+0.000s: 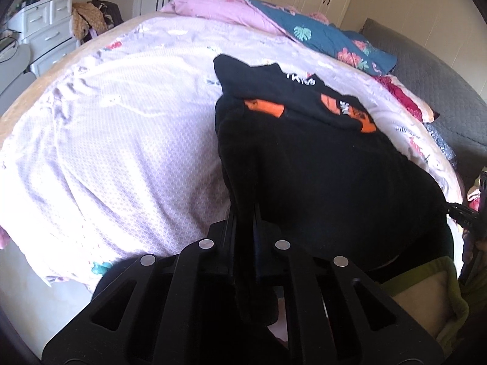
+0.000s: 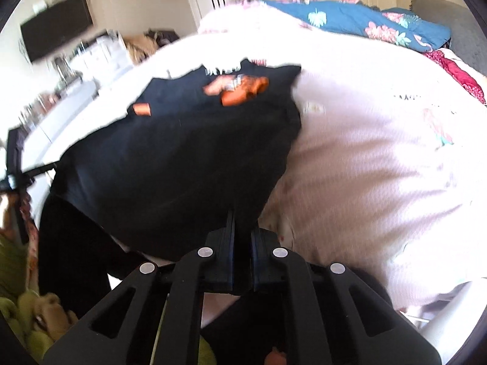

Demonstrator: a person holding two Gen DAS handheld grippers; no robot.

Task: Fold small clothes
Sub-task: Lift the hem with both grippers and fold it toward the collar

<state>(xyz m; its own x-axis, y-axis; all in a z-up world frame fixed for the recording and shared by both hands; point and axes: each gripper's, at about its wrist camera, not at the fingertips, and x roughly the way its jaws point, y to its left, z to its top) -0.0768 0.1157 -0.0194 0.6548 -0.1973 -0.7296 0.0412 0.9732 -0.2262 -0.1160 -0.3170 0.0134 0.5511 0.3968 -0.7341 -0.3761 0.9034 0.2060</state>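
Covering the bed, a pale sheet; each gripper clamped on black garment.

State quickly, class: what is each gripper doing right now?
Left gripper: closed on the near edge of the black garment.
Right gripper: closed on the same garment's near edge.

1. The garment lies on the bed, its near edge lifted off it — one corner in the left gripper, the other in the right gripper.
2. A quilt is heaped at the bed's far side.
3. A drawer unit stands beyond the bed's left edge.
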